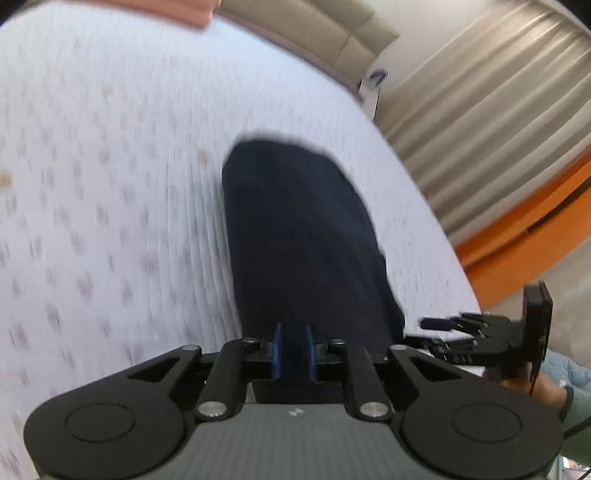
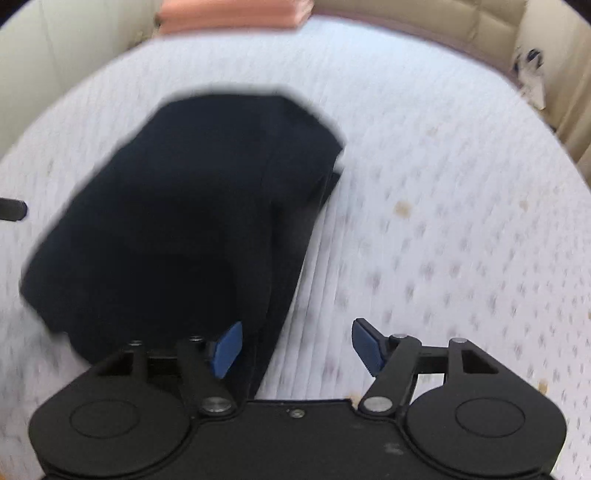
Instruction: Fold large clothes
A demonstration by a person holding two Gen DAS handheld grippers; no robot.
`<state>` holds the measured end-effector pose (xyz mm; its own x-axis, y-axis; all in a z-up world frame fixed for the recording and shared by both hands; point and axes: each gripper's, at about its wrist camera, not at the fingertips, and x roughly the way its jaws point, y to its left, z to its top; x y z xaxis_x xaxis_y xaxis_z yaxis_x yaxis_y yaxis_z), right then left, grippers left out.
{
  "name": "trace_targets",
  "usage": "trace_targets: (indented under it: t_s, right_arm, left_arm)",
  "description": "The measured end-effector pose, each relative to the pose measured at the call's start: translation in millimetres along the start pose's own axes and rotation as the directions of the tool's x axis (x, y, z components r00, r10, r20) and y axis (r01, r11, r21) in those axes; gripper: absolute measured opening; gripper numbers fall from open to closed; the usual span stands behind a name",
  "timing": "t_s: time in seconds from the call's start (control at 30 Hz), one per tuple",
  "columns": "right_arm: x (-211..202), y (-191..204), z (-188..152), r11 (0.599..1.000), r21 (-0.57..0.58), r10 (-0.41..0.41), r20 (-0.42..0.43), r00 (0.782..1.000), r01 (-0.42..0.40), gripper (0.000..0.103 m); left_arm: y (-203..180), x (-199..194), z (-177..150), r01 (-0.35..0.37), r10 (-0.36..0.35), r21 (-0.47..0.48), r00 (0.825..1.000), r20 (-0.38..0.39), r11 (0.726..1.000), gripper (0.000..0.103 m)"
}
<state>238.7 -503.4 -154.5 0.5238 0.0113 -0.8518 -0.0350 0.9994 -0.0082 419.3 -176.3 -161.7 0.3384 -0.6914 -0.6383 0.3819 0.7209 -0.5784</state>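
A dark navy garment point(image 1: 299, 236) lies folded into a long strip on a white patterned bed sheet point(image 1: 110, 184). My left gripper point(image 1: 294, 352) is shut on the garment's near end, with cloth pinched between its blue pads. In the right wrist view the same garment point(image 2: 177, 221) lies as a folded bundle at left centre. My right gripper point(image 2: 297, 345) is open and empty, with its left pad over the garment's near edge and its right pad over bare sheet. The right gripper also shows in the left wrist view point(image 1: 480, 332), at the right.
A folded salmon-pink cloth point(image 2: 232, 14) lies at the far edge of the bed. A beige padded headboard point(image 2: 480, 26) runs behind it. Beige curtains point(image 1: 498, 110) and an orange frame point(image 1: 535, 229) are off the bed's right side. The bed sheet point(image 2: 443, 221) stretches right of the garment.
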Motion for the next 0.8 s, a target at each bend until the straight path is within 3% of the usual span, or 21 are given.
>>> trace_targets:
  t_s: [0.03, 0.1, 0.23, 0.33, 0.43, 0.47, 0.5, 0.57, 0.63, 0.8]
  right_arm:
    - [1, -4, 9, 0.999, 0.037, 0.027, 0.019, 0.999, -0.027, 0.080]
    - [10, -9, 25, 0.989, 0.118, 0.086, 0.031, 0.996, -0.089, 0.081]
    - [37, -21, 45, 0.936, 0.285, 0.207, 0.022, 0.978, -0.204, 0.081]
    - [51, -27, 44, 0.909, 0.356, 0.223, 0.027, 0.974, -0.218, 0.083]
    - [63, -31, 42, 0.895, 0.379, 0.250, 0.011, 0.968, -0.235, 0.090]
    - [68, -34, 40, 0.887, 0.390, 0.266, 0.007, 0.964, -0.247, 0.101]
    - [71, -40, 36, 0.879, 0.404, 0.276, 0.006, 0.961, -0.255, 0.103]
    - [81, -52, 32, 0.836, 0.446, 0.351, 0.011, 0.936, -0.319, 0.103]
    - [91, -63, 27, 0.775, 0.505, 0.427, 0.023, 0.904, -0.380, 0.103]
    - [99, -70, 23, 0.717, 0.522, 0.507, 0.066, 0.859, -0.463, 0.103]
  left_arm:
    - [-1, 1, 13, -0.013, 0.012, 0.014, 1.000, 0.021, 1.000, 0.030]
    - [-6, 7, 31, -0.031, 0.030, 0.031, 0.999, 0.035, 0.999, 0.067]
    - [-16, 33, 46, -0.025, 0.026, 0.050, 0.999, -0.023, 0.998, 0.069]
    - [-14, 50, 56, -0.042, 0.044, 0.041, 0.998, -0.053, 0.998, 0.071]
    - [-6, 70, 61, -0.040, 0.040, 0.001, 0.994, -0.101, 0.999, 0.075]
    - [-1, 79, 62, -0.032, 0.030, -0.009, 0.992, -0.120, 0.999, 0.077]
    - [3, 85, 62, -0.032, 0.030, -0.014, 0.991, -0.133, 0.999, 0.080]
    - [14, 98, 62, -0.012, 0.006, -0.039, 0.987, -0.158, 0.999, 0.084]
    - [28, 106, 62, 0.039, -0.060, -0.124, 0.983, -0.172, 0.992, 0.085]
    - [54, 126, 57, 0.119, -0.174, -0.278, 0.968, -0.182, 0.953, 0.092]
